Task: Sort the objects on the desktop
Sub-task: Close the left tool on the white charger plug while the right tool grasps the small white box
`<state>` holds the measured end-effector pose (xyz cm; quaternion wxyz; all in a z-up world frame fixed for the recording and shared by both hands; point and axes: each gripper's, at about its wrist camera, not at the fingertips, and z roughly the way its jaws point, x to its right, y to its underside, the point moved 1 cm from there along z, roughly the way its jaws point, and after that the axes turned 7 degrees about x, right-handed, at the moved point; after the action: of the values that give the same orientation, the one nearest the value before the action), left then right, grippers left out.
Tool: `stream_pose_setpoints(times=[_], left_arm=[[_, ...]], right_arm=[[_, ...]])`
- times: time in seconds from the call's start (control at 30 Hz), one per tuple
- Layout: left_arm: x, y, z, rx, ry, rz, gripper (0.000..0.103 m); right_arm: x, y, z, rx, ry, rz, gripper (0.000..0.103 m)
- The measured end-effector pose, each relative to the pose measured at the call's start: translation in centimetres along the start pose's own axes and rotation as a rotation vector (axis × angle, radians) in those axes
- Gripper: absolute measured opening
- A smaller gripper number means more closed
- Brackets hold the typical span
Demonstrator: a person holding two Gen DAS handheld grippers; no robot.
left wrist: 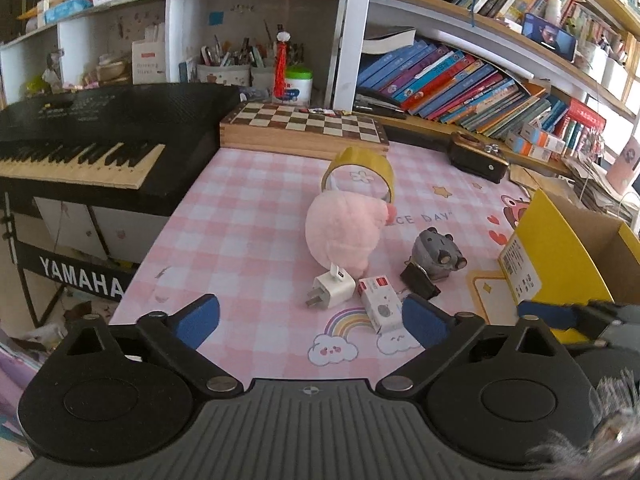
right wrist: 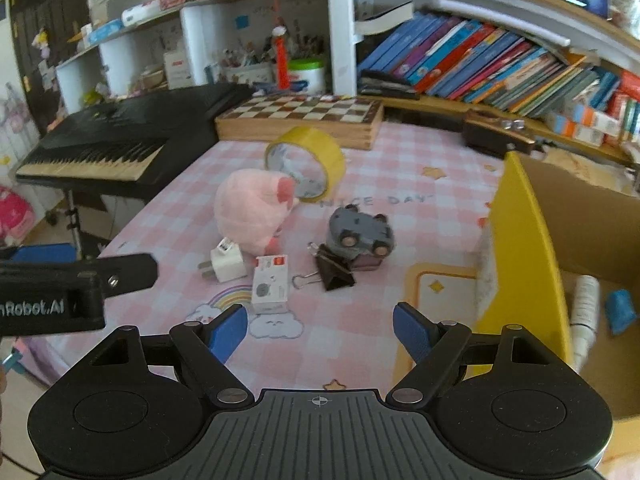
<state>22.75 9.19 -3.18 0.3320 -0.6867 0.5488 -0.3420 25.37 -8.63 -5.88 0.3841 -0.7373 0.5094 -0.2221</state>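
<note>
On the pink checked mat [left wrist: 240,216] lie a pink plush [left wrist: 344,228] [right wrist: 252,208], a yellow tape roll [left wrist: 360,168] [right wrist: 316,148] on edge behind it, a white charger [left wrist: 334,286] [right wrist: 228,266], a small white box [left wrist: 380,308] [right wrist: 271,284], a black binder clip [left wrist: 420,284] [right wrist: 334,274] and a grey toy car [left wrist: 438,254] [right wrist: 360,232]. My left gripper [left wrist: 310,312] hangs open just short of the charger and box. My right gripper [right wrist: 320,316] is open too, nothing between its fingers, near the clip.
A yellow cardboard box [right wrist: 524,248] stands open at the right with a white tube [right wrist: 584,312] and a blue item [right wrist: 620,312] inside. A keyboard [left wrist: 80,140] borders the mat's left. A chessboard case [left wrist: 304,128] and bookshelves [left wrist: 460,84] close off the back.
</note>
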Motion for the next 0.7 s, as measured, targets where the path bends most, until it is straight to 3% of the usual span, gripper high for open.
stream_pose_setpoints(times=[0.2,0.33,0.5,0.7], left_arm=[[0.2,-0.9,3.3,-0.045,0.013,-0.002,0.079],[0.6,-1.0,6.2,-0.115,0.026,0.039,0.06],[1.3,-0.7,9.6,-0.186,0.06,0.068,0.055],[2.1,-0.5,12.0,-0.213,0.087,0.092,0.048]], right_arm=[[-0.5,0.1,2.5,-0.037,-0.043,-0.045,0.065],[-0.9,0.1,4.0,-0.054,-0.067,-0.078,0.062],[-1.2,0.0,5.7,-0.066,-0.091,-0.104,0.062],[-1.6,-0.2,7.1,-0.066,-0.109,-0.125,0.062]])
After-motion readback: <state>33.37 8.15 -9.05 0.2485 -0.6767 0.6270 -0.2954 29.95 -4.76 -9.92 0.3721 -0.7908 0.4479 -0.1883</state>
